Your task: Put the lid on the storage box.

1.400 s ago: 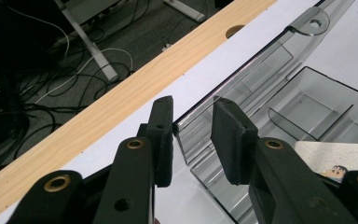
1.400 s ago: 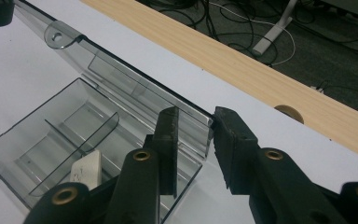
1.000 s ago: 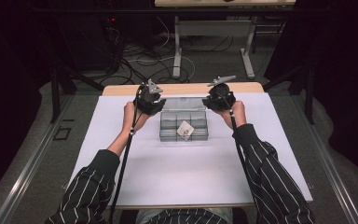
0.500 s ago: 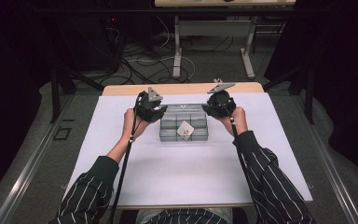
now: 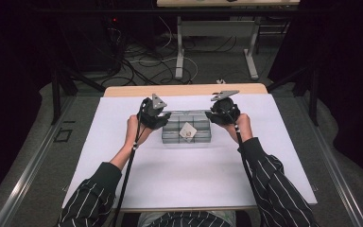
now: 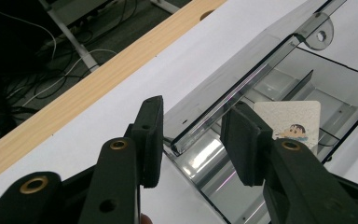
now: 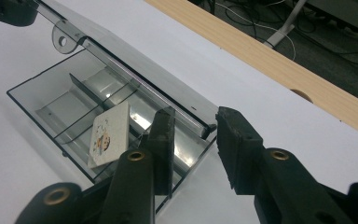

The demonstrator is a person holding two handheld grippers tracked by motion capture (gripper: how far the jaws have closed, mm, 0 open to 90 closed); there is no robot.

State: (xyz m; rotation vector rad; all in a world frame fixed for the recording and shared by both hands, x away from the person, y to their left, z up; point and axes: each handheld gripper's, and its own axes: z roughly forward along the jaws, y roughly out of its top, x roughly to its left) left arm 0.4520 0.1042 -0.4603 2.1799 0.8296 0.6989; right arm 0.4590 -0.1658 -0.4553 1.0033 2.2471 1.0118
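A clear grey compartment box (image 5: 170, 139) lies mid-table with its lid (image 6: 242, 70) raised along the far side. A white card (image 5: 187, 131) printed with a cartoon figure leans inside it (image 6: 291, 123) (image 7: 109, 133). My left gripper (image 5: 163, 118) is at the box's left end, open (image 6: 193, 126), and the lid's end corner sits between its pads (image 6: 151, 135) without being pinched. At the box's right end my right gripper (image 5: 213, 116) is also open (image 7: 193, 126), its jaws on either side of the lid's hinge corner.
White sheet (image 5: 189, 179) covers the table, and a wooden strip (image 5: 184, 90) shows along the far edge. Beyond it lie cables and desk legs (image 5: 179, 56) on the floor. The lid's hang tab (image 7: 63, 39) sticks out from its free edge.
Both grippers have come toward the person from the box's far side to its ends. The lid's far edge has drawn in, so the box outline looks shorter.
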